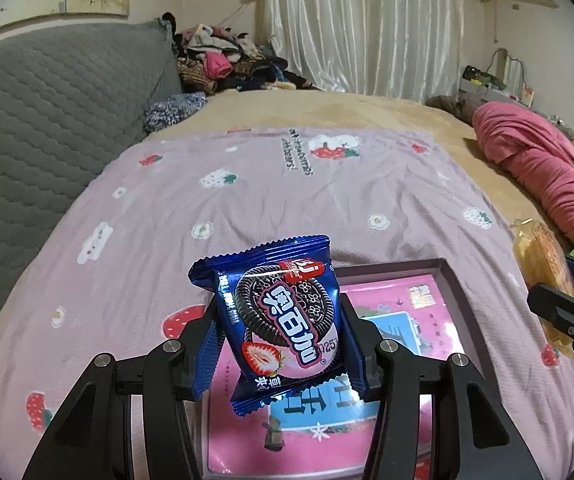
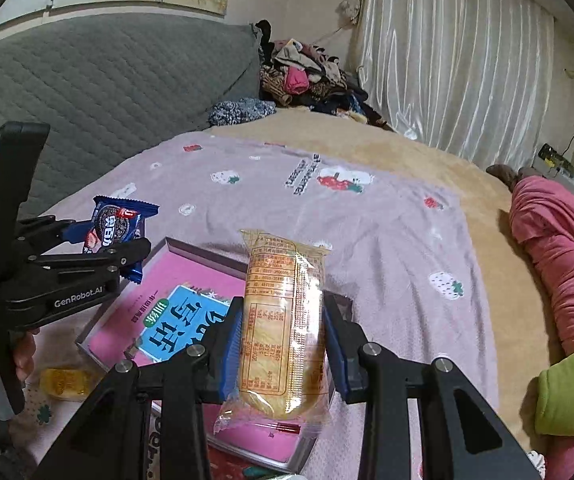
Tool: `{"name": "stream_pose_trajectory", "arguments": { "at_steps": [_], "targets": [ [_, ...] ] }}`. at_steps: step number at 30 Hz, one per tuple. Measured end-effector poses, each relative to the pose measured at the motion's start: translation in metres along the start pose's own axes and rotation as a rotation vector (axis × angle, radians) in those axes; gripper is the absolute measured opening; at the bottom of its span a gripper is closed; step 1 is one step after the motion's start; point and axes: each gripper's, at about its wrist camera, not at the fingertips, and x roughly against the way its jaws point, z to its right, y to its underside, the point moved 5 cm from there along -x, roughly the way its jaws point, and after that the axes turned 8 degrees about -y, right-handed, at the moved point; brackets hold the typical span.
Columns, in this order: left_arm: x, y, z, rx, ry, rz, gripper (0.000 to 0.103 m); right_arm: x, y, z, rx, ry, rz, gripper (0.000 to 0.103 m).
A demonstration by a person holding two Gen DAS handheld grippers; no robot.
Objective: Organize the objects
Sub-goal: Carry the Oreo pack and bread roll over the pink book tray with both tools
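Bed (image 1: 247,200): two snacks, one box (image 1: 453,280).

Illumination is soft and even; curtain (image 1: 363,24) sheen shows mild glare. Fisheye distortion and dark vignetting affect corners.

Pink box (image 1: 443,280) partly behind blue cookie packet (image 1: 283,320)

Ahead of my claws a pale purple strawberry-print cloth (image 1: 271,200) covers the tan bed (image 1: 367,112). A grey quilted cushion (image 1: 47,120) stands far left, a clothes heap (image 2: 311,76) beyond it, white curtains (image 1: 363,24) behind, and a pink bundle (image 2: 559,248) lies right.
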Motion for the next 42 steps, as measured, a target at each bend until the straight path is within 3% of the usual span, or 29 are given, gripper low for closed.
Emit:
{"name": "stream_pose_trajectory", "arguments": {
  "at_steps": [5, 10, 14, 21, 29, 38, 42],
  "targets": [
    [-0.019, 0.009, 0.005, 0.009, 0.038, -0.037, 0.054, -0.016, 0.007, 0.005, 0.026, -0.012, -0.027, 0.037],
    [-0.036, 0.005, 0.013, -0.018, 0.023, 0.002, 0.054, -0.038, 0.009, 0.013, 0.032, 0.002, -0.04, 0.037],
    [-0.052, 0.018, 0.018, 0.004, 0.068, 0.009, 0.054, -0.059, 0.016, 0.018, 0.03, 0.004, -0.049, 0.037],
    [-0.095, 0.034, 0.022, -0.029, 0.119, -0.076, 0.054, -0.101, 0.036, 0.035, 0.008, 0.034, -0.07, 0.037],
    [-0.112, 0.04, 0.021, -0.03, 0.086, -0.082, 0.054, -0.143, 0.056, 0.042, -0.013, 0.062, -0.151, 0.038],
    [-0.13, 0.047, 0.02, -0.001, 0.108, -0.145, 0.054, -0.15, 0.056, 0.051, -0.027, 0.086, -0.16, 0.038],
    [-0.134, 0.05, 0.022, -0.019, 0.081, -0.158, 0.056, -0.153, 0.059, 0.05, -0.018, 0.099, -0.179, 0.038]
  ]
}}
